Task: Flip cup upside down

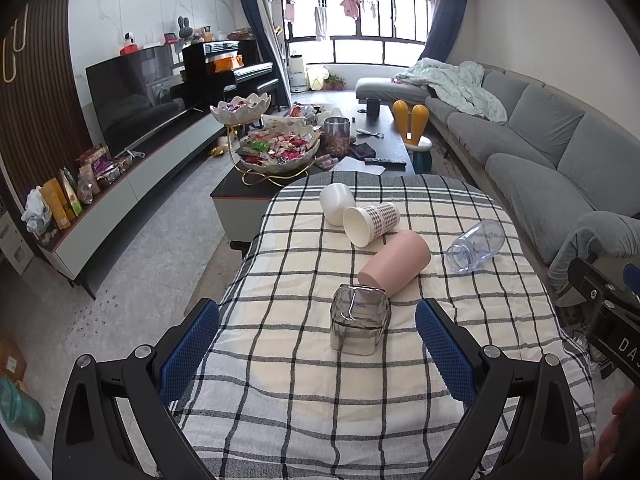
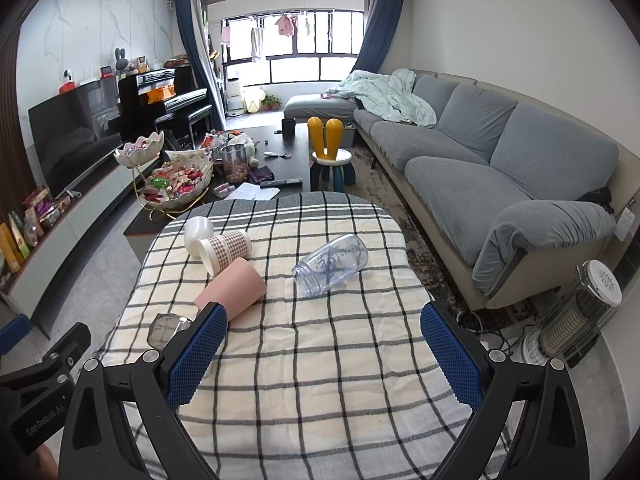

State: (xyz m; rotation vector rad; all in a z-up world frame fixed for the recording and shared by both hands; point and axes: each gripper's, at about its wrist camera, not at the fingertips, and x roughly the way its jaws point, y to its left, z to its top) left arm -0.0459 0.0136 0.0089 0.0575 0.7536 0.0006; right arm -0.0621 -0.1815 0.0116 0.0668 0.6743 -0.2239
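On the checked cloth table (image 1: 304,392) stand or lie several cups. A smoky glass cup (image 1: 359,320) stands mouth down just ahead of my open, empty left gripper (image 1: 318,334); it also shows in the right wrist view (image 2: 166,328). A pink cup (image 1: 394,263) (image 2: 232,290), a plaid paper cup (image 1: 370,222) (image 2: 224,249), a white cup (image 1: 336,202) (image 2: 198,229) and a clear bottle (image 1: 476,245) (image 2: 331,264) lie on their sides. My right gripper (image 2: 324,344) is open and empty, short of the bottle.
A dark coffee table (image 1: 384,148) with snack bowls (image 1: 280,148) stands beyond the far table edge. A grey sofa (image 2: 500,176) runs along the right, a TV cabinet (image 1: 132,184) along the left. A heater (image 2: 580,312) stands on the floor at right.
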